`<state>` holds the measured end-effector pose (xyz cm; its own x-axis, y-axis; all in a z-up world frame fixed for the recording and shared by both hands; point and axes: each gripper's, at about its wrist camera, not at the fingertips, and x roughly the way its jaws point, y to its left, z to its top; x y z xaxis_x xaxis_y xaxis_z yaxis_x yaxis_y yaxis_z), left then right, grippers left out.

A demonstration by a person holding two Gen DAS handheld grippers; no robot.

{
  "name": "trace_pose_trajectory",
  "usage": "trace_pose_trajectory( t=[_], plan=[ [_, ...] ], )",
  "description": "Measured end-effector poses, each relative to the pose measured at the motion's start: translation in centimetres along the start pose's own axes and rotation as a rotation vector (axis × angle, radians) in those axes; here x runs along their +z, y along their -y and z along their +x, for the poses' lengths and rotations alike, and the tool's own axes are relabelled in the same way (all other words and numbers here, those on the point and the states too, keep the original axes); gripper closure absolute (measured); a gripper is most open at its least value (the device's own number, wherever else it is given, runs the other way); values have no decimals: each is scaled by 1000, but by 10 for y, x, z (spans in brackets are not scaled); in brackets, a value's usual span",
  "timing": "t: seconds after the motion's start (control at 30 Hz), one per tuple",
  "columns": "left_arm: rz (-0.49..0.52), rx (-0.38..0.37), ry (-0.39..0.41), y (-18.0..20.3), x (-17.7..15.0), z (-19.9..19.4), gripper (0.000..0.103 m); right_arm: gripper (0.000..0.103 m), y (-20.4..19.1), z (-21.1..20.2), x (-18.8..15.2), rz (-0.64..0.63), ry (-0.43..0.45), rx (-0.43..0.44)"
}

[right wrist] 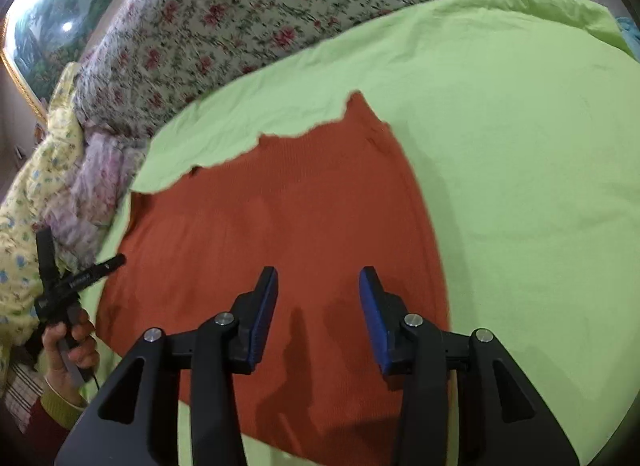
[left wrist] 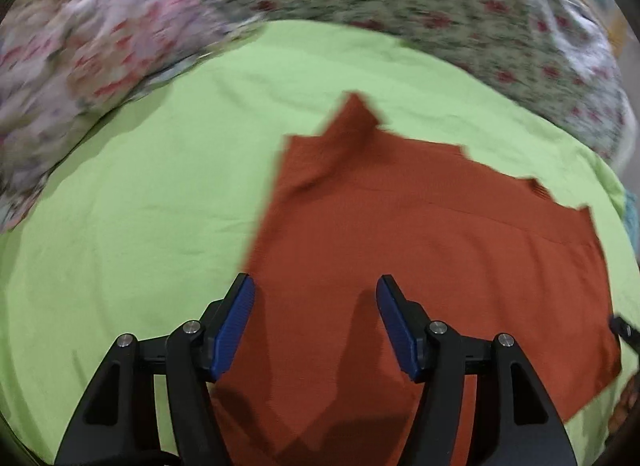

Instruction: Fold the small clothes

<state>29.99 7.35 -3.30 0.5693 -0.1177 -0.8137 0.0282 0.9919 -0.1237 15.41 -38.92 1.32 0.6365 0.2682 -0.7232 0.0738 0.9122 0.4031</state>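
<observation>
One rust-red garment point(left wrist: 420, 242) lies spread flat on the green sheet point(left wrist: 132, 205), with no fold visible in it, so I judge the folding barely begun and every fold still to make. Both grippers hang above it with jaws wide apart and nothing held: the left gripper point(left wrist: 314, 324) over its near left edge, the right gripper point(right wrist: 318, 316) over its near right part. A floral quilt point(right wrist: 240, 13) lies beyond the sheet.
</observation>
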Motion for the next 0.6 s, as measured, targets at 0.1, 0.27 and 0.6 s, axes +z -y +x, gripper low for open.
trace_pose_trajectory(
  t=[0.1, 0.27, 0.6],
  plan=[
    [-82, 11, -9, -24, 0, -5, 39, 56, 16, -8, -10, 46, -2, -91],
    [-139, -13, 6, -40, -24, -35, 39, 55, 26, -37, -23, 117, 65, -102],
    [-325, -117, 9, -51, -111, -92, 38, 52, -10, -57, -53, 82, 74, 24]
  ],
)
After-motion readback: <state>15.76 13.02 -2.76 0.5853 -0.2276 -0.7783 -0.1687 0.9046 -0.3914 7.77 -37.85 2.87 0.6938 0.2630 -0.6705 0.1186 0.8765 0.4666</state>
